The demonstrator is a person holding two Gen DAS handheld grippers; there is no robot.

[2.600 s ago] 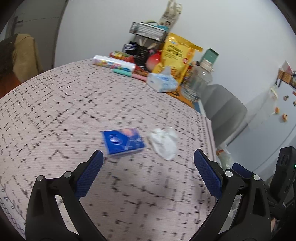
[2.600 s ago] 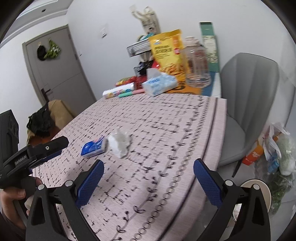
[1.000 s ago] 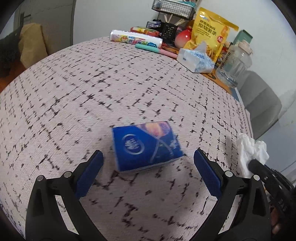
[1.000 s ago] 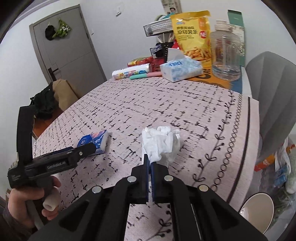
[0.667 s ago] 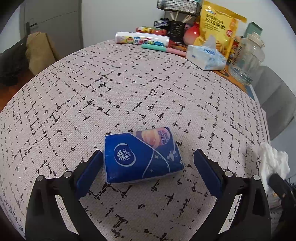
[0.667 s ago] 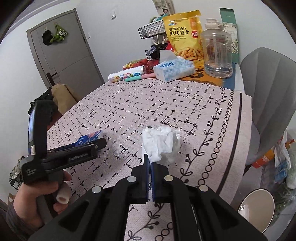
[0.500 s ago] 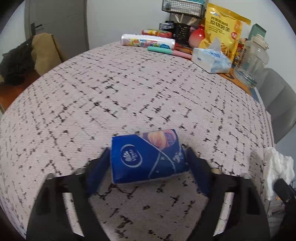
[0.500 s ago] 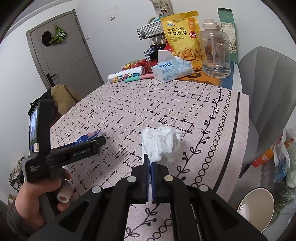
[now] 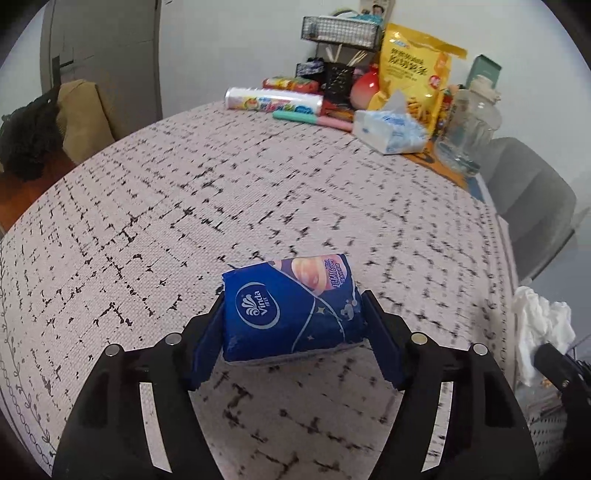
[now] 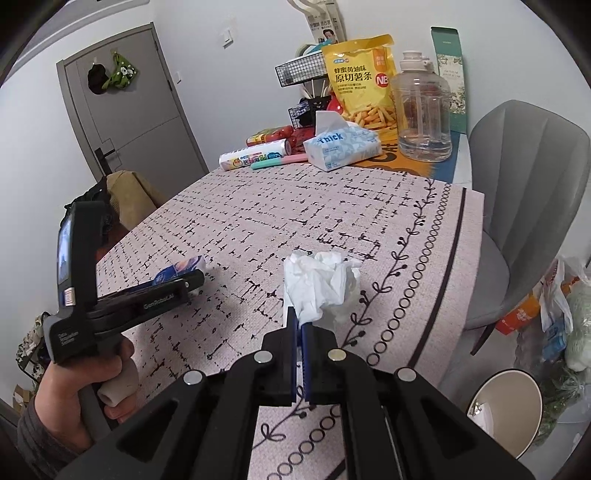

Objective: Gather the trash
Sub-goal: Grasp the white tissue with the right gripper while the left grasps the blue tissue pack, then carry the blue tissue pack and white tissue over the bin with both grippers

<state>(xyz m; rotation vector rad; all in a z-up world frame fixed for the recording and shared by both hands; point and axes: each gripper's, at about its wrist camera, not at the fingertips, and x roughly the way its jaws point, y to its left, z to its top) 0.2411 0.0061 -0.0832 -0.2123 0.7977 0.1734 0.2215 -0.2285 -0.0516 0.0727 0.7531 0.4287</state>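
Note:
A blue Vinda tissue pack [image 9: 290, 308] is clamped between the blue pads of my left gripper [image 9: 291, 325], held just above the patterned tablecloth [image 9: 221, 192]. The pack also shows in the right wrist view [image 10: 177, 271], with the left gripper [image 10: 184, 284] around it. My right gripper [image 10: 299, 325] is shut on a crumpled white tissue [image 10: 321, 284], held above the table near its right edge. The tissue also shows at the far right of the left wrist view [image 9: 539, 328].
At the table's far end stand a tissue box [image 10: 341, 147], a yellow snack bag [image 10: 364, 81], a clear water jug [image 10: 421, 110], a wire rack [image 9: 341, 31] and a roll [image 10: 253, 157]. A grey chair [image 10: 528, 192] is at the right. A round bin [image 10: 506, 410] and bags [image 10: 557, 306] sit on the floor.
My left gripper has closed on the blue tissue pack and lifted it slightly. My right gripper has kept its hold on the crumpled tissue and drifted right, toward the table edge.

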